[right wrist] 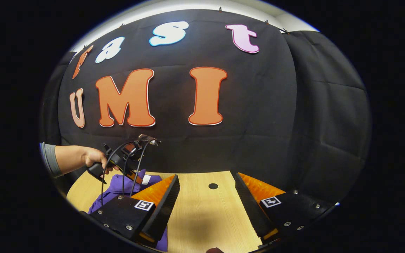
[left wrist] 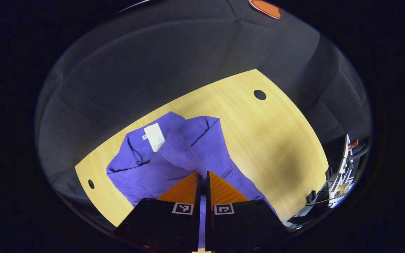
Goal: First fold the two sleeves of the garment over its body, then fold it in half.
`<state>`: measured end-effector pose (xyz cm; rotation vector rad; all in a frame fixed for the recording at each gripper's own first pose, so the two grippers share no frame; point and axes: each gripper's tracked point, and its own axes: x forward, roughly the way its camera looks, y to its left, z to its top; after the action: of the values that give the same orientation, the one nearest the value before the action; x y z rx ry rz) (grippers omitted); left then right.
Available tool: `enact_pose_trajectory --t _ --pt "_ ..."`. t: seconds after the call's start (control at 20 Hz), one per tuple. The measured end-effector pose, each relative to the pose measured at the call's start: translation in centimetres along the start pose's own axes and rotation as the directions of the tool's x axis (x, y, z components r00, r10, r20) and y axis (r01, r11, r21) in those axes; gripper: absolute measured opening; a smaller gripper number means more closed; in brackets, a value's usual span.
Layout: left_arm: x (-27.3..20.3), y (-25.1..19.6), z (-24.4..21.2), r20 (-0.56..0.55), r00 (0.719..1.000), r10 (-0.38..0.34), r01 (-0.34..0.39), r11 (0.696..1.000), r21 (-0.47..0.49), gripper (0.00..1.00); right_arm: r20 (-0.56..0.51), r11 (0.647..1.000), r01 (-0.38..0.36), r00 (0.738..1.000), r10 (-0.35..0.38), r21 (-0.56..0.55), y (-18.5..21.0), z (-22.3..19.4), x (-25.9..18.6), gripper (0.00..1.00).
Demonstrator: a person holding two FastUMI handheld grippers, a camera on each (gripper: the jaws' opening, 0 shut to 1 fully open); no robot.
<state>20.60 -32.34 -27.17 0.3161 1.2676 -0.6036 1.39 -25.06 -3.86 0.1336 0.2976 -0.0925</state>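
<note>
A purple knit garment (left wrist: 135,168) lies crumpled on the wooden table (left wrist: 258,133), with a white tag (left wrist: 154,137) showing near its collar. One ribbed sleeve (left wrist: 181,153) rises from the pile up to my left gripper (left wrist: 202,174), which is shut on it, purple cloth showing between the fingers. In the right gripper view my right gripper (right wrist: 206,175) is open with nothing between its fingers, hovering over bare table to the right of the garment (right wrist: 116,188). A hand (right wrist: 93,158) holds the left gripper (right wrist: 127,161) above the garment.
The tabletop has round cable holes (left wrist: 259,94) (left wrist: 91,183) (right wrist: 213,186). Its right half (left wrist: 276,151) is bare wood. Black cloth walls (left wrist: 153,70) close in behind the table. Cables and equipment (left wrist: 343,172) stand off the table's right end.
</note>
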Motion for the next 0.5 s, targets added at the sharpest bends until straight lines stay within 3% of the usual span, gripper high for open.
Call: enact_pose_trajectory --t 0.4,0.5 --pt "-1.5 -4.9 1.7 0.081 0.991 -0.102 0.100 0.994 0.035 0.24 -0.013 1.000 0.005 1.000 -0.005 -0.006 -0.4 -0.5 -0.3 0.95" --pt "-3.2 -4.8 1.7 0.134 0.984 -0.113 0.110 0.993 0.032 0.38 -0.013 1.000 -0.007 1.000 0.006 -0.012 0.3 -0.5 -0.3 0.95"
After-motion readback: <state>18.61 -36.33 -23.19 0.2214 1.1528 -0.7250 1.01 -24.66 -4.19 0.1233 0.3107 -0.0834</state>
